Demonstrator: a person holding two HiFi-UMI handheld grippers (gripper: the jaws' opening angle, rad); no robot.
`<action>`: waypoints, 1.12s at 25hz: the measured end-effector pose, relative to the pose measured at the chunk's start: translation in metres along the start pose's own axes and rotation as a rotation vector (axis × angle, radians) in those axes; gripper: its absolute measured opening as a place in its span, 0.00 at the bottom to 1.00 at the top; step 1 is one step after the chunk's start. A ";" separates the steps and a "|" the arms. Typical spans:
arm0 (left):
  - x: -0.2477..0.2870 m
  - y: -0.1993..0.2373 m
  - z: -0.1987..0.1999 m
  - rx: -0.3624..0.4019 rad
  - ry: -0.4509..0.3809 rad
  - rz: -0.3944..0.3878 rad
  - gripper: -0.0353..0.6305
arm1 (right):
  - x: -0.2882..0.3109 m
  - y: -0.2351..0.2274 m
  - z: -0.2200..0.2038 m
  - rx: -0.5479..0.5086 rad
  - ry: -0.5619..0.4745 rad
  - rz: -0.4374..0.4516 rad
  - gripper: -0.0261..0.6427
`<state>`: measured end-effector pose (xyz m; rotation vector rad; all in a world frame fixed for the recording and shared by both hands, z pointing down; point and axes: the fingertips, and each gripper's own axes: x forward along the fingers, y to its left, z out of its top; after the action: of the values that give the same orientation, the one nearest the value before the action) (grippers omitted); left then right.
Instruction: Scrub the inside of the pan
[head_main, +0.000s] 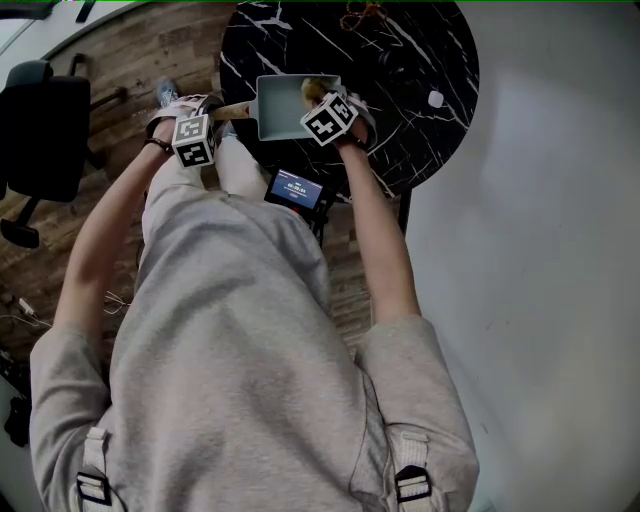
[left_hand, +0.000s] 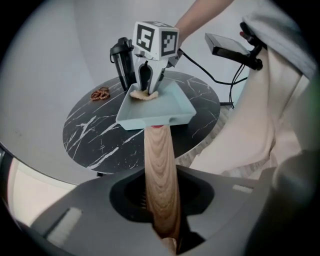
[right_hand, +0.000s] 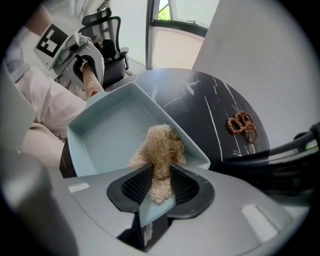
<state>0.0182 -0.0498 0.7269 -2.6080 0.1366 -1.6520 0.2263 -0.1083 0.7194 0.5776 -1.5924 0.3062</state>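
Observation:
A pale blue square pan (head_main: 280, 105) with a wooden handle (left_hand: 160, 170) rests on the round black marble table (head_main: 420, 60). My left gripper (left_hand: 160, 200) is shut on that handle at the table's near edge; it appears as the marker cube and hand at the left (head_main: 205, 118). My right gripper (right_hand: 159, 182) points down over the pan's far rim and is shut on a tan fibrous scrubber (right_hand: 162, 147). The scrubber lies across the rim and into the pan (right_hand: 110, 135). From the left gripper view, the scrubber (left_hand: 144, 94) hangs under the right gripper's cube.
A brown knotted cord (right_hand: 242, 125) lies on the table past the pan. A black flask (left_hand: 125, 62) stands at the far edge. A small device with a lit screen (head_main: 297, 190) is mounted at my chest. An office chair (head_main: 40, 130) stands on the wooden floor at left.

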 end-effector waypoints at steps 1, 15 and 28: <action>0.000 0.001 0.000 0.018 -0.006 0.003 0.17 | 0.000 -0.001 0.001 0.020 -0.005 -0.006 0.22; 0.001 -0.003 -0.001 0.028 -0.003 -0.021 0.17 | 0.007 0.004 0.039 -0.032 -0.007 0.010 0.17; 0.001 -0.001 -0.001 0.038 0.019 -0.003 0.17 | 0.007 0.058 0.101 -0.072 -0.103 0.143 0.17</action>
<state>0.0179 -0.0489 0.7287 -2.5668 0.1013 -1.6639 0.1099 -0.1143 0.7235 0.4310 -1.7405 0.3287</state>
